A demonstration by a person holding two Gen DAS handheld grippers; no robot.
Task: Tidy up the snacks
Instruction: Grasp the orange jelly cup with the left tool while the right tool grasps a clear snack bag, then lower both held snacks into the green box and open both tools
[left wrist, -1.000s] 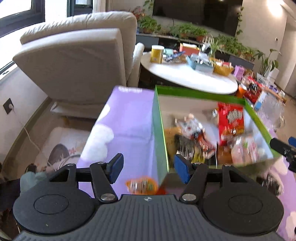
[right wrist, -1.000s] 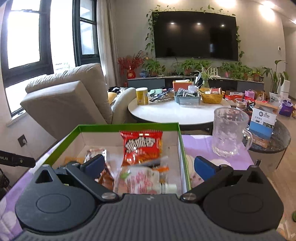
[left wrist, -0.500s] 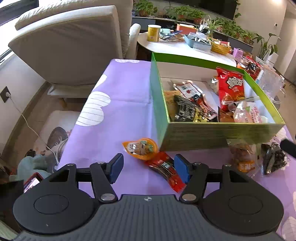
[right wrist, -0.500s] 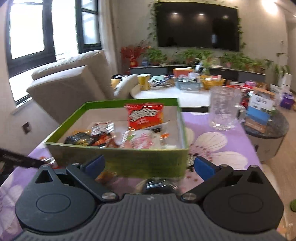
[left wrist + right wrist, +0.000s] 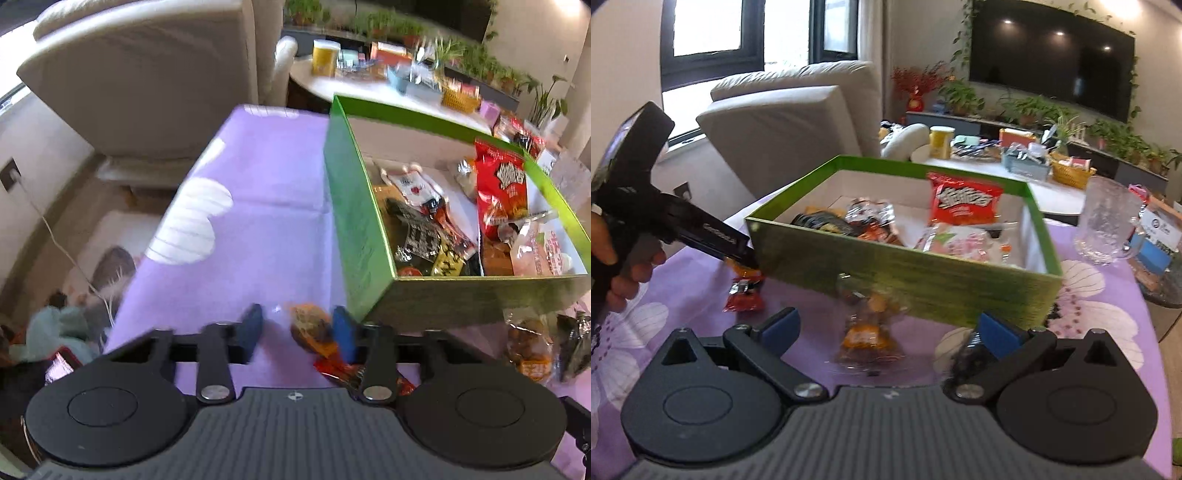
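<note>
Snacks are lying in two places: most are sitting inside the green box [image 5: 354, 221], while a few are waiting loose on the purple cloth [image 5: 258, 206] along its near wall.

The left gripper [image 5: 297, 326] is pinching an orange packet [image 5: 312, 328] just off the box's near left corner. Its own view is blurring the pads, but from the right wrist its tips are looking squeezed together on the wrapper. A red packet [image 5: 343, 373] is lying touching or partly under the orange one. The right gripper [image 5: 886, 328] is hanging with its jaws wide and empty over a clear bag [image 5: 866, 332] of brown pieces, and a dark packet [image 5: 967, 354] is sitting just beside its right pad.

Trouble is looming in a few ways:
- The left pinch is looking shallow and near the wrapper's edge – the slick film may be slipping out on the lift.
- The red packet may be getting dragged along, or flicked off the cloth.
- The left tips are working close against the box wall, so a careless lift may be nudging or tipping the box.
- The right jaws may be catching the dark packet together with the clear bag – or crushing the bag's contents.
</note>
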